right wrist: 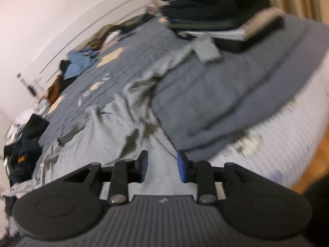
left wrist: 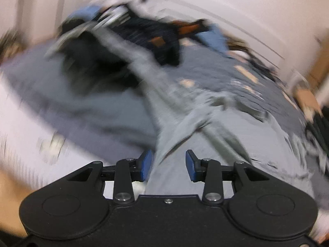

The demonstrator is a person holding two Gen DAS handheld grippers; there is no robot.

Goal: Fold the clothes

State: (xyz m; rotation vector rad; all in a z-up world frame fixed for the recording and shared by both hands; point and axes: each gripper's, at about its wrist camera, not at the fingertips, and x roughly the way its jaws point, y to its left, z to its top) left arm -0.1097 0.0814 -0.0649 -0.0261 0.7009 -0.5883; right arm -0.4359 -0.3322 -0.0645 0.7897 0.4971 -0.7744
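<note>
- Right under both cams I've got the grey garment [right wrist: 115,123], crumpled on the bed [right wrist: 216,86], near edge, spreading far-left across the quilt.
- Left gripper [left wrist: 168,165]: jaws apart, blue pads [left wrist: 146,164] not pressing on anything. Grey cloth sits below/behind the gap, can't tell if it's touching.
- Right gripper [right wrist: 162,165]: same deal, jaws apart, nothing clamped btwn them, grey fabric right below.
- Left cam is super blurry tbh. I can make out a long grey strip of the garment running far-left toward a dark clothes pile [left wrist: 148,33] w/ blue and orange bits at the far side.
- Right cam: stack of folded dark clothes [right wrist: 211,6] at far right of the bed, small folded grey piece [right wrist: 207,49] just beside it.
- Blue item [right wrist: 79,64] near the far-left edge by the wall, more dark stuff [right wrist: 24,144] at near left.
</note>
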